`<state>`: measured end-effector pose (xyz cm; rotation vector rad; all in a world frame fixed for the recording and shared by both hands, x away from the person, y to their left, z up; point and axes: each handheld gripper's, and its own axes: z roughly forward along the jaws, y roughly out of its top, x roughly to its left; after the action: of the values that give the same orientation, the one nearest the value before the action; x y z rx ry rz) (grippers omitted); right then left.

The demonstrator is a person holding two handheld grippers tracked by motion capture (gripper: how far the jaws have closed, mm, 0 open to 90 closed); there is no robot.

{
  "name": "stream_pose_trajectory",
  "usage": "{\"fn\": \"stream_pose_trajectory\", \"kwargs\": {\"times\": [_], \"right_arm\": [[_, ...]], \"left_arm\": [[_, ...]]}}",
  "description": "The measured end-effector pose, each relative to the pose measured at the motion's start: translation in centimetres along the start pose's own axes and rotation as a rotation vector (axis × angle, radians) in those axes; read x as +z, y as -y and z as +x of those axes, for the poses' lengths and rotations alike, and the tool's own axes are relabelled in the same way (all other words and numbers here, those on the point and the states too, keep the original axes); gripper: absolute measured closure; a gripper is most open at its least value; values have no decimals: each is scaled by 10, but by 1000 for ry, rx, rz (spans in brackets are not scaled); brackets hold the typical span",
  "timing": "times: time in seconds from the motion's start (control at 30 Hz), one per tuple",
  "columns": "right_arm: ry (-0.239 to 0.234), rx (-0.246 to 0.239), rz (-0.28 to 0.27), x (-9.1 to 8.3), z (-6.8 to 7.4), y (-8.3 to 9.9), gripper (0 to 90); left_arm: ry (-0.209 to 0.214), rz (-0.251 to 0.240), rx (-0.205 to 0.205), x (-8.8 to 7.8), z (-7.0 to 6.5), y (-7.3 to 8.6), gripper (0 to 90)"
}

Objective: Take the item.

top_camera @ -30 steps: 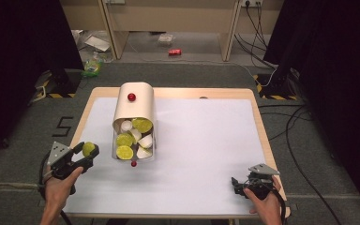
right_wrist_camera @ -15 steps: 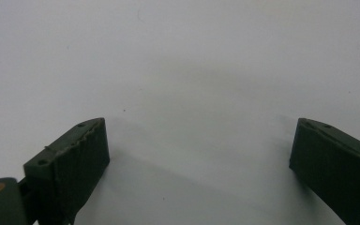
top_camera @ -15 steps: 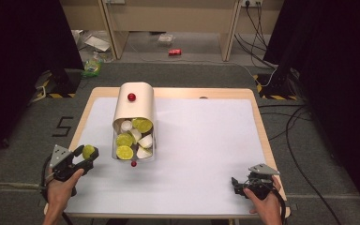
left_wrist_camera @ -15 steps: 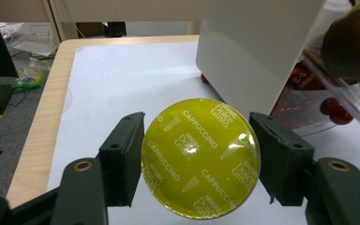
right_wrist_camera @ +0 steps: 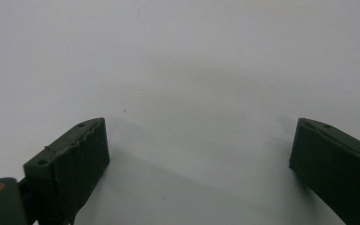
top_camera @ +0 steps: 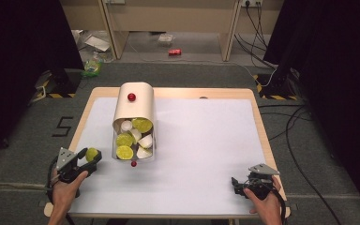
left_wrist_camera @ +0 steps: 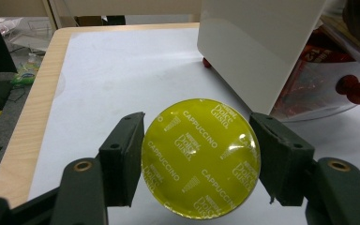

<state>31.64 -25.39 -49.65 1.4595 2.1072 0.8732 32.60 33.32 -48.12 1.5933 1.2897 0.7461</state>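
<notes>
Your left claw [top_camera: 90,158] has come down a little toward the white table [top_camera: 206,154] since a second ago, carrying the yellow-green coffee capsule [left_wrist_camera: 200,157] with it; in the high view it sat slightly higher and farther out then. That reads as you lowering the capsule to set it down, clear of the box [top_camera: 134,123] it seems to have come from. Your right claw [top_camera: 236,184] has kept its place, its jaws wide apart over bare table with nothing between them.

The left claw is clamped on the capsule, one black pad [left_wrist_camera: 122,159] against each side of its rim. The round foil lid faces back toward the claw's camera, printed over and over with "Cappuccino" in white, shiny and unwrinkled. Just beyond the capsule and to its right stands the box's cream wall, with a red knob [left_wrist_camera: 356,90] past that.
</notes>
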Motion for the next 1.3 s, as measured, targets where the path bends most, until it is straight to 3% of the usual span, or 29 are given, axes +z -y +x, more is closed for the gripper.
{"fn": "stream_pose_trajectory", "kwargs": {"times": [0.2, 0.83, 1.3], "right_arm": [[0, 0, 0, 0, 0, 0, 54], [0, 0, 0, 0, 0, 0, 54], [-1, 1, -1, 0, 0, 0, 54]], "left_arm": [[-10, -6, -4, 1, 0, 3, 382], [-4, 69, 3, 10, -1, 12, 381], [-10, 79, 3, 12, -1, 14, 379]]}}
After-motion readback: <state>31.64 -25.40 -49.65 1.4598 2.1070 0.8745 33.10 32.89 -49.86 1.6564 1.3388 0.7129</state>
